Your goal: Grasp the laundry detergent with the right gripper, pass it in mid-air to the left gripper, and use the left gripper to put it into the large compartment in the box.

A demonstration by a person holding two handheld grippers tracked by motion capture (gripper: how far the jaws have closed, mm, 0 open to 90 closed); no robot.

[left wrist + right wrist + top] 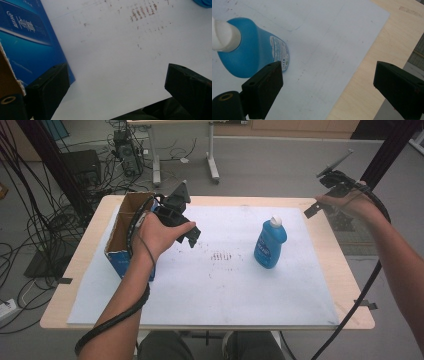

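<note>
We see the blue bottle (270, 243) standing upright on the white sheet (210, 285), at three o'clock of the desk's middle. Our left gripper (192, 236) beside the box (120, 257) and right gripper (320, 195) both have jaws released, empty.

Grey floor around light wooden table (350, 285); tangled black cables (30, 195) left of it, white-legged desk (212, 162) behind it.

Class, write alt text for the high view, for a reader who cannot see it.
A person holds the left gripper beside an open cardboard box and the right gripper raised at the table's far right edge. A blue bottle with a white cap stands upright on the white sheet between them.
</note>
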